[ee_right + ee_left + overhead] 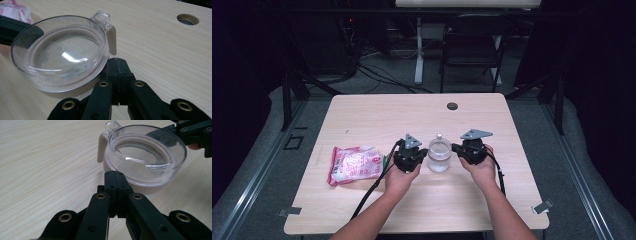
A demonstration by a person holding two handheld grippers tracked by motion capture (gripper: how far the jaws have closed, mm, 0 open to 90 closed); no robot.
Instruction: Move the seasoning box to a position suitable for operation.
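You have a light wood-grain table point(377, 112) under the work; near its far edge sits a round cable hole point(452, 106), dark inside. On your left lies a pink and white printed packet point(356, 164), flat, crinkled, well apart from the hole. Beyond the table you see a dark folding chair point(472, 47), a white table leg point(418, 50), loose cables point(382, 77) on grey floor.

A clear lid point(147, 155) over a cream jar point(102, 147) on a pale wood-grain table point(377, 112); a pink-and-white patterned packet point(354, 164) to one side. Both the left gripper point(424, 156) and right gripper point(455, 148) are black, with brass-coloured rivets.
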